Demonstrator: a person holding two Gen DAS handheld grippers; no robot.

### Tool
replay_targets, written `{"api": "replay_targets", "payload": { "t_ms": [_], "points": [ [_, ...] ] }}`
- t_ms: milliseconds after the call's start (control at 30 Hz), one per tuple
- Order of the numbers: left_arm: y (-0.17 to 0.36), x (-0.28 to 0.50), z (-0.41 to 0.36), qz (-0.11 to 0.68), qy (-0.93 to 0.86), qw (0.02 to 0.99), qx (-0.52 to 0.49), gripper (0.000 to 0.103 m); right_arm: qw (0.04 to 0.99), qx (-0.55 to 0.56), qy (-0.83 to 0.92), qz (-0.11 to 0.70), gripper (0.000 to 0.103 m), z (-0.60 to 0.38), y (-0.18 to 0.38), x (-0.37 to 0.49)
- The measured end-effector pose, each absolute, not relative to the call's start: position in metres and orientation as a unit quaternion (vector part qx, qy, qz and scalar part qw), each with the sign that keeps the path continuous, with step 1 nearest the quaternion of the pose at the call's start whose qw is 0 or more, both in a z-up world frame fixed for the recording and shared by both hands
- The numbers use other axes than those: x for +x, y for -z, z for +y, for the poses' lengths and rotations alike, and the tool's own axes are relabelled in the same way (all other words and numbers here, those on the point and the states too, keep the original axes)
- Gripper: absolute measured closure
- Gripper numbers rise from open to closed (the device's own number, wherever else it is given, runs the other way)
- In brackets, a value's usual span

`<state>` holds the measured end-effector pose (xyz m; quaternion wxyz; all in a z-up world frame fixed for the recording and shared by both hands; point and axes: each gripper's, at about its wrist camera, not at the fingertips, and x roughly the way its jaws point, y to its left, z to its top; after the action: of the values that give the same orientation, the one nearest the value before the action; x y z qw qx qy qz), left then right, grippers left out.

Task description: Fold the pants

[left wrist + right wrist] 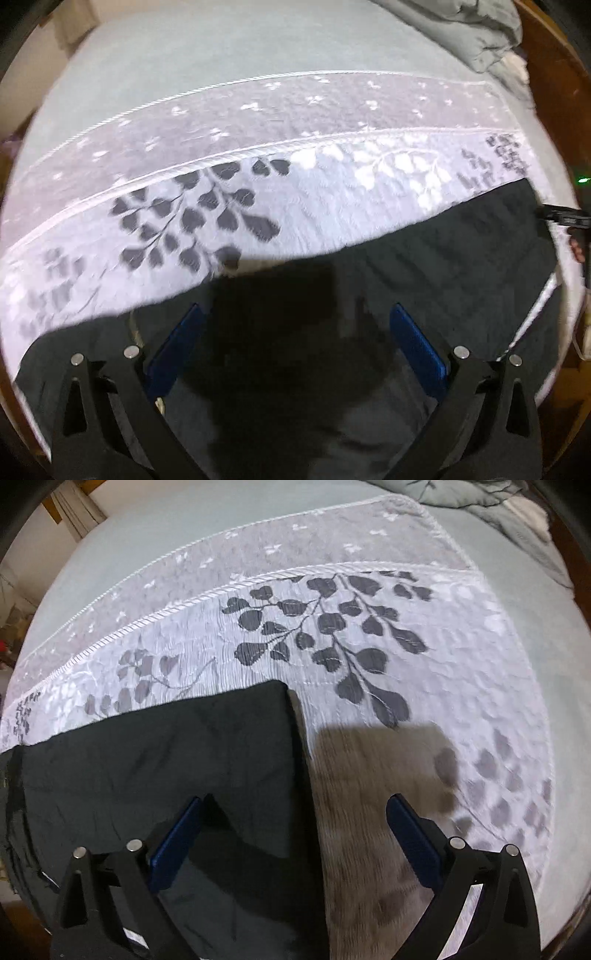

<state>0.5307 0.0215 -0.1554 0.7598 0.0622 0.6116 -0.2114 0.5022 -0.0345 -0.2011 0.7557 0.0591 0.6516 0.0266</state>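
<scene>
Both grippers' jaws spread over black pants (pixel 166 746) on a leaf-patterned blanket (pixel 369 646), grey quilt (pixel 472 33) beyond

The right gripper (pixel 295 812) hangs with jaws spread wide over the right edge of the flat black fabric pants (pixel 159 753), which lie on a white bedspread printed with grey leaves (pixel 369 646), over a pale green sheet (pixel 184 517)

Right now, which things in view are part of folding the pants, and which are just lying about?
Part of the job:
- black pants, spread flat
- left gripper, open over the pants
- right gripper, open, straddling the pants' side edge
- leaf-patterned blanket, the work surface

Just lying about:
- grey quilt, bunched at the far corner
- pale bedsheet
</scene>
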Motion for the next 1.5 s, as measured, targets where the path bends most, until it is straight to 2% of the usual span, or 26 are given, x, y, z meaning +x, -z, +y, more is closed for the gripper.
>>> {"api": "replay_targets", "payload": {
  "t_ms": [367,700,867,900,967,1033,1100,1167,1200,1233,1267,1300,1367,1500],
  "points": [
    [0.197,0.562,0.029,0.626,0.288,0.723,0.049,0.003,0.753,0.045,-0.090,0.650,0.003,-0.024,0.216,0.521],
    [0.197,0.549,0.028,0.629,0.330,0.701,0.067,0.003,0.764,0.027,-0.098,0.637,0.003,-0.016,0.226,0.518],
    [0.197,0.536,0.018,0.627,0.344,0.691,0.109,0.005,0.772,0.023,-0.097,0.628,0.003,-0.016,0.226,0.515],
    [0.198,0.534,0.018,0.626,0.342,0.690,0.123,0.007,0.774,0.022,-0.097,0.626,0.003,-0.016,0.225,0.514],
    [0.203,0.535,0.016,0.624,0.313,0.697,0.165,0.035,0.779,0.015,-0.099,0.619,0.006,-0.017,0.225,0.513],
    [0.206,0.539,0.017,0.624,0.299,0.702,0.170,0.041,0.787,0.011,-0.100,0.608,0.008,-0.015,0.222,0.510],
    [0.205,0.543,0.019,0.626,0.294,0.704,0.160,0.046,0.791,0.007,-0.102,0.603,0.012,-0.015,0.219,0.507],
    [0.207,0.546,0.020,0.630,0.282,0.707,0.156,0.059,0.794,0.011,-0.098,0.600,0.026,-0.015,0.216,0.507],
    [0.206,0.547,0.022,0.632,0.276,0.707,0.157,0.062,0.795,0.017,-0.098,0.598,0.030,-0.015,0.214,0.507],
    [0.207,0.549,0.023,0.634,0.271,0.708,0.156,0.068,0.795,0.024,-0.097,0.598,0.037,-0.015,0.212,0.508],
    [0.207,0.550,0.023,0.635,0.266,0.708,0.157,0.077,0.796,0.026,-0.095,0.597,0.050,-0.014,0.210,0.509],
    [0.208,0.550,0.023,0.635,0.263,0.709,0.159,0.082,0.797,0.027,-0.095,0.596,0.056,-0.014,0.208,0.510],
    [0.206,0.549,0.024,0.632,0.264,0.709,0.166,0.091,0.802,0.013,-0.093,0.589,0.078,-0.012,0.202,0.510],
    [0.198,0.540,0.028,0.614,0.276,0.716,0.185,0.095,0.813,-0.010,-0.101,0.573,0.087,-0.008,0.188,0.507]
  ]
}}
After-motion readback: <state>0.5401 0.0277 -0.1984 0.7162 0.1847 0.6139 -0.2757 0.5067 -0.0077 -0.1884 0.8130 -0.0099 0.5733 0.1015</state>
